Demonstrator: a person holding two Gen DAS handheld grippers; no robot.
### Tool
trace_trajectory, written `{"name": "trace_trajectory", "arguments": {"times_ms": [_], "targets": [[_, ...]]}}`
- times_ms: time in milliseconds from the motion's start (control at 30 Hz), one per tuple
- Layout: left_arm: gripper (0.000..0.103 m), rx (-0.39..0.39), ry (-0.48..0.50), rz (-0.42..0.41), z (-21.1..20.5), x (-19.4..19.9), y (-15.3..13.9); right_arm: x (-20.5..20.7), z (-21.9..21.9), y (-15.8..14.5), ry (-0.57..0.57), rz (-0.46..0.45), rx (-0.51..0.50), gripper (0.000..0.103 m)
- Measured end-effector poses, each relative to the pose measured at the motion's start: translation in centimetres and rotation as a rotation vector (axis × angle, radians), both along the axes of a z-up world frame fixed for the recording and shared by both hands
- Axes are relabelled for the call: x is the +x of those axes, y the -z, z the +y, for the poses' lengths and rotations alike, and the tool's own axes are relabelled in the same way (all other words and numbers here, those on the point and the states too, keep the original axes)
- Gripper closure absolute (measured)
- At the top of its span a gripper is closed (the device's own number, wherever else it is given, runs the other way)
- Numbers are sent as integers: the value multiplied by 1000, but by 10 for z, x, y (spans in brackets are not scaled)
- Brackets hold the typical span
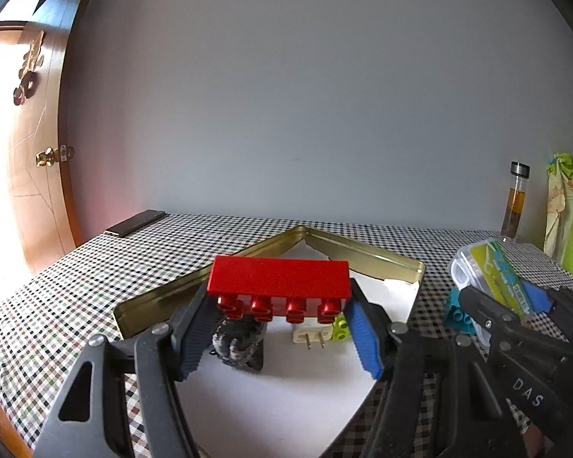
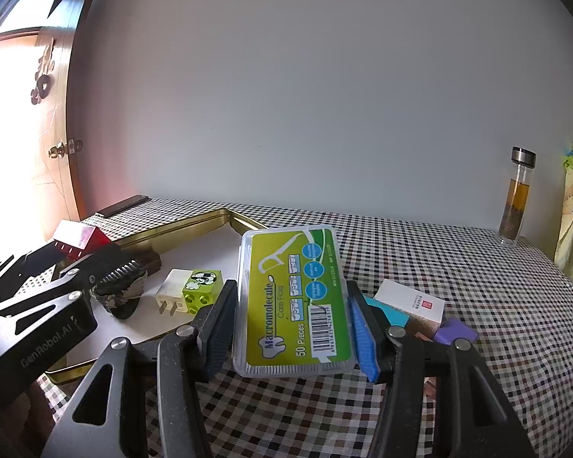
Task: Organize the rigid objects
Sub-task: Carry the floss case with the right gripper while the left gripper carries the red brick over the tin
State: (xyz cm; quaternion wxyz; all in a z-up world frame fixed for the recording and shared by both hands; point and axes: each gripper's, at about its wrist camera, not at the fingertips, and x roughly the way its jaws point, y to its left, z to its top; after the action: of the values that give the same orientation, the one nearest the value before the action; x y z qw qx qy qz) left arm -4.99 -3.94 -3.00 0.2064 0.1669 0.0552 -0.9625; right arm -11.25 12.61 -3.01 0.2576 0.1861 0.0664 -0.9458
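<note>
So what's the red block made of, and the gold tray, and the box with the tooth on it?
Red building block: looks like hard plastic, smooth and glossy, with moulded studs. Gold tray: probably thin metal, since its walls shine like brass. Dental floss box: clear plastic, seemingly, with a printed green label showing through.

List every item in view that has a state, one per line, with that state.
left gripper: shut on red brick
red brick: held above the tray, studs facing the camera
right gripper: shut on floss box
floss box: lid closed, held off the table
gold tray: open, holding plug adapter, green brick and dark lump
glass bottle: upright, capped, partly filled
</note>
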Motion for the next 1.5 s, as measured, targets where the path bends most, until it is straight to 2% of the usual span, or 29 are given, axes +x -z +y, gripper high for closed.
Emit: {"name": "trace_trajectory", "arguments": {"times_ms": [1133,1500], "targets": [[38,11,-43,-8,-26,10,0,3,-14,2,-47,13,20,46],[38,21,-43,-11,-35,13,0,6,-34,3,-89,14,53,46]]}}
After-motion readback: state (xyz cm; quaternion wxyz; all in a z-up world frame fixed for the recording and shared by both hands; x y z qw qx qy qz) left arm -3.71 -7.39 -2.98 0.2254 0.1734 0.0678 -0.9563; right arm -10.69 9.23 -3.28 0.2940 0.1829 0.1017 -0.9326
